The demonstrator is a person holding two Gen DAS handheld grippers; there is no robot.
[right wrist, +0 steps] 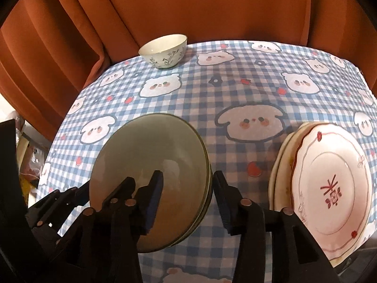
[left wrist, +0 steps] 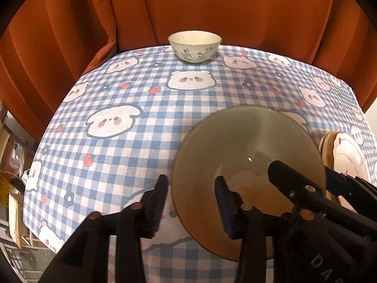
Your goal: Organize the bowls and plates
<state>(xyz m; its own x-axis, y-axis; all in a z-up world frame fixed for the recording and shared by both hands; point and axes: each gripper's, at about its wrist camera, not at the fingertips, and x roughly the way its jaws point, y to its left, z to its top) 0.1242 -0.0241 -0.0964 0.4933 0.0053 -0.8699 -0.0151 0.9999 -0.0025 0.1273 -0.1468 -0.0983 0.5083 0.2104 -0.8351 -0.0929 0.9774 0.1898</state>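
Observation:
An olive-green bowl (left wrist: 249,146), the top of a small stack (right wrist: 150,155), sits near the front of the table. My left gripper (left wrist: 192,200) straddles its left rim, one finger outside and one inside, with gaps on both sides; it is open. My right gripper (right wrist: 188,195) straddles the right rim the same way, and its pads stand clear of the rim; it is open. The right gripper (left wrist: 306,176) also shows in the left wrist view. A small white floral bowl (left wrist: 194,47) (right wrist: 163,50) stands alone at the far edge.
A stack of white plates with red trim (right wrist: 329,176) (left wrist: 348,155) lies just right of the green bowls. The table wears a blue checked cloth with bear faces (left wrist: 132,89). An orange curtain (left wrist: 188,4) hangs behind the table. Clutter sits beyond the left edge.

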